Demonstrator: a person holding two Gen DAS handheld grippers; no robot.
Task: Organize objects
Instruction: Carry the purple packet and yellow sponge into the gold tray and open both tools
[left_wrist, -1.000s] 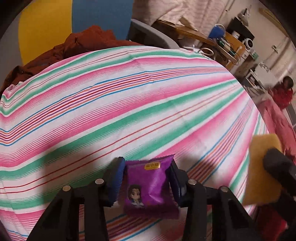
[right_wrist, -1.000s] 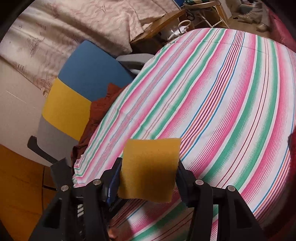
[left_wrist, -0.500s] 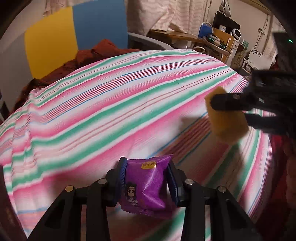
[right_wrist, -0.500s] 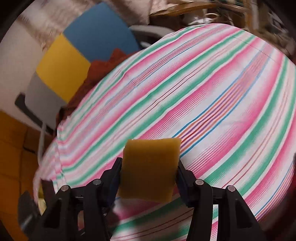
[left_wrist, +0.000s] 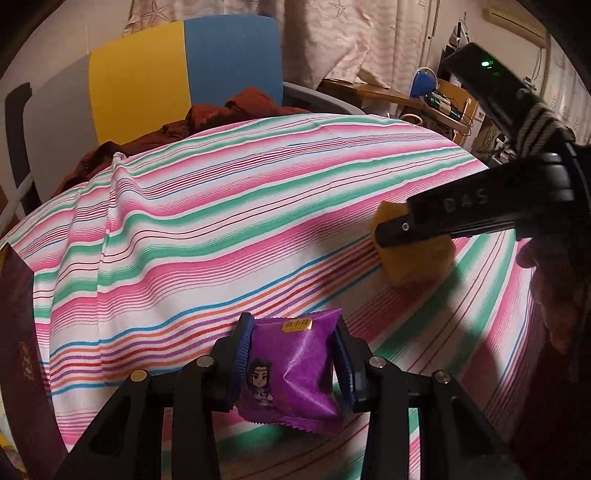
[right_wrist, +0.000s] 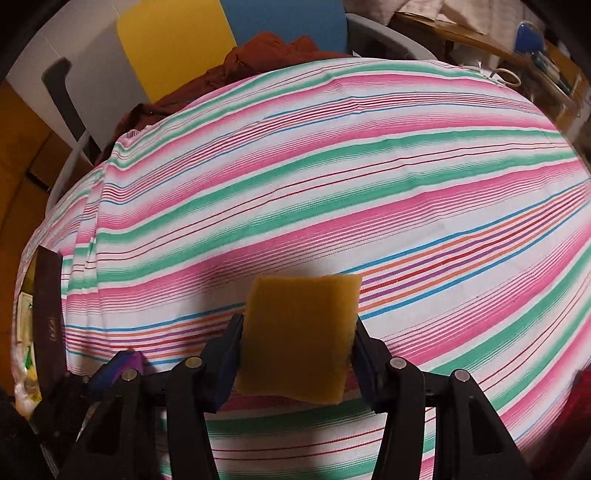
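Left wrist view: my left gripper (left_wrist: 293, 363) is closed on a purple snack packet (left_wrist: 291, 373), the blue-padded fingers (left_wrist: 242, 360) pressing its two side edges. The packet stands roughly upright between them, a small cartoon figure printed low on its face and a yellow label near its top edge. It hangs above the striped tablecloth (left_wrist: 221, 221), near the front edge of the table; I cannot tell whether its lower seam touches the cloth.

To my right in the same view I see the right gripper (left_wrist: 391, 236) reaching in from the side, pinching a yellow sponge (left_wrist: 417, 258) over the cloth. A hand (left_wrist: 554, 295) wraps its handle at the far right edge.

Right wrist view: the right gripper (right_wrist: 297, 345) is clamped on the yellow sponge (right_wrist: 299, 332), which sits flat-faced between the fingers and juts forward past their tips. It casts a shadow on the striped tablecloth (right_wrist: 332, 184) just beyond. At the lower left I catch a bit of the left gripper (right_wrist: 114, 369) with a sliver of purple.

Further out, a dark red booklet (left_wrist: 22, 350) lies at the left edge of the table. Behind the table stands a chair (left_wrist: 166, 74) with a grey, yellow and blue back, and rust-coloured clothing (left_wrist: 221, 114) is heaped on it.
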